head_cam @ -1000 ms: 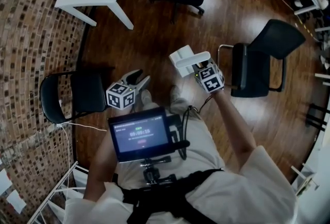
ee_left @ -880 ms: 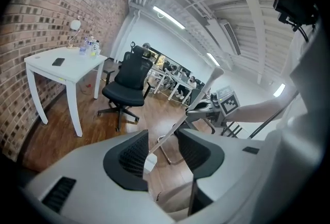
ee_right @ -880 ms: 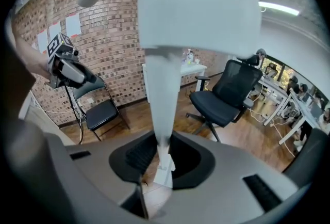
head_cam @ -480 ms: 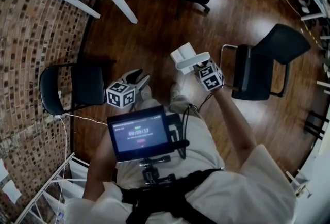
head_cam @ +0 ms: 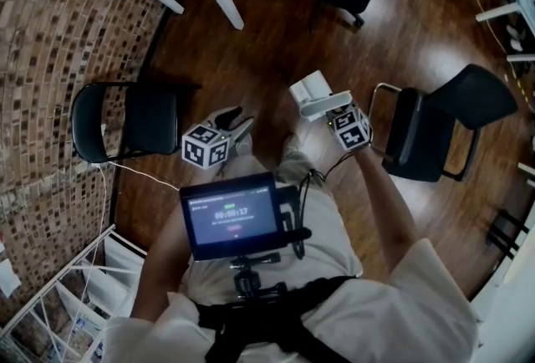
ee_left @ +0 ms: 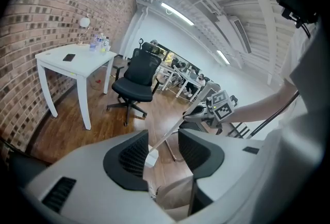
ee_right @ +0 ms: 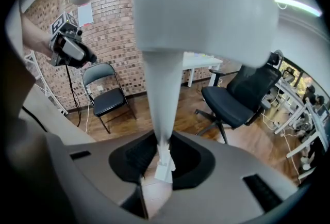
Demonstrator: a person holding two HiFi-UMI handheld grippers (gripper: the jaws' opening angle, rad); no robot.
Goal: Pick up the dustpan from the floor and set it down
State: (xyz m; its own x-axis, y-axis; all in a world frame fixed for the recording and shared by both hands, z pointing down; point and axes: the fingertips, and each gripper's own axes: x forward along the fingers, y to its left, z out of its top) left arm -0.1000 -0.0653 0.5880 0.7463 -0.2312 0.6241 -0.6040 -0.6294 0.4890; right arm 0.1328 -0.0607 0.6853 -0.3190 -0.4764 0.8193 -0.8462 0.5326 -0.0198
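1. The right gripper [head_cam: 331, 109] has its fingers [ee_right: 135, 158] drawn close, with only a narrow gap between them. They pinch the slim handle of the white dustpan [head_cam: 313, 92].
2. In the right gripper view the handle rises from between the two dark pads. It widens toward 12 o'clock into the broad pale body of the dustpan [ee_right: 203, 9], and a small white end piece hangs just below the grip.
3. From the head view the dustpan sits at 11 o'clock of the right gripper's marker cube, over the wooden floor [head_cam: 276, 35] and just ahead of the person's feet.
4. The left gripper [head_cam: 236, 120] has its fingers [ee_left: 130, 160] spread wide. Nothing is pressed between them, and the floor and the person's leg show through the gap.
5. The left gripper lies at 9 o'clock of the right one, apart from the dustpan.
6. A black folding chair [head_cam: 125, 123] stands at 9 o'clock of the left gripper, and another black chair [head_cam: 443, 131] stands at 3 o'clock of the right.
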